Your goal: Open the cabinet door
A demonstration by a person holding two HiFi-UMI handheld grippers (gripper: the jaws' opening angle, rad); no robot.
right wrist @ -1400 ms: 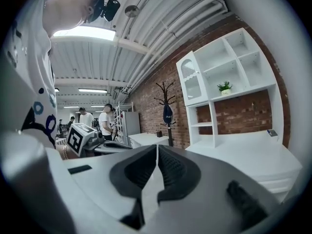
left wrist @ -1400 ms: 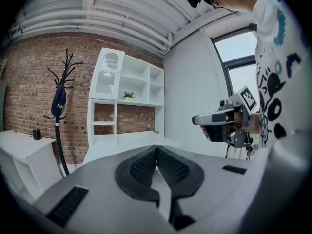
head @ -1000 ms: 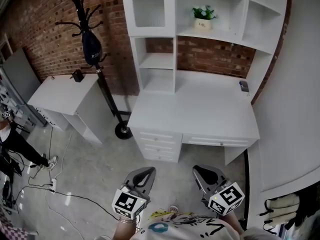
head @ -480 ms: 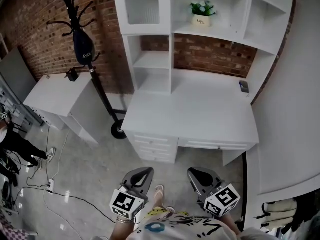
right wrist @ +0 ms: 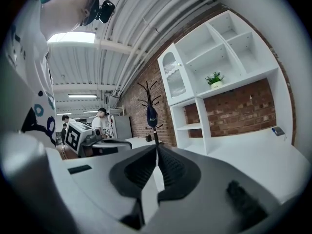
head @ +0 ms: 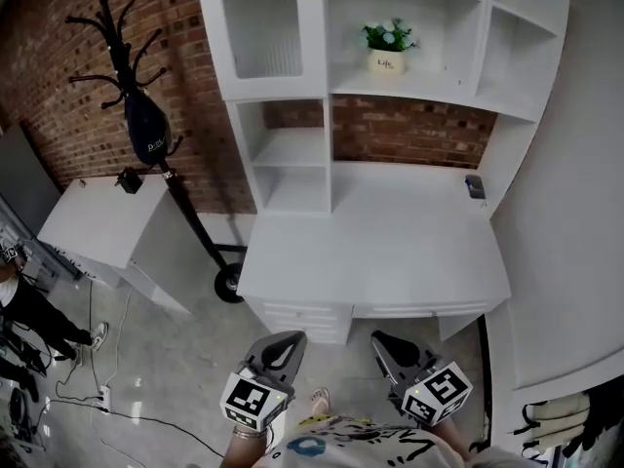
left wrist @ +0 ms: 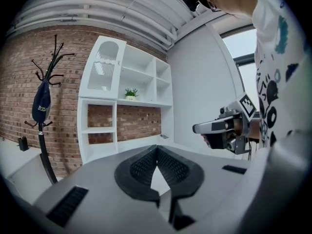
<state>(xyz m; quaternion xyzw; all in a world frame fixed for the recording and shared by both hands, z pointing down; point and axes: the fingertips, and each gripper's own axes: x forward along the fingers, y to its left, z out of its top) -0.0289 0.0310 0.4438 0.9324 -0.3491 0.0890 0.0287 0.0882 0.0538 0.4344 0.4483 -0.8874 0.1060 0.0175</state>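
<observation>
White desk with shelf unit against brick wall; cabinet door closed at unit's upper left, well apart from left gripper and right gripper, both low before desk, jaws pressed together, empty.

A: What's different now?
B: The left tongs and right tongs have come nearer the surface. Its front edge now covers most of the drawers.
A: Anything else?
B: The coat rack has slid left in the head view.
</observation>
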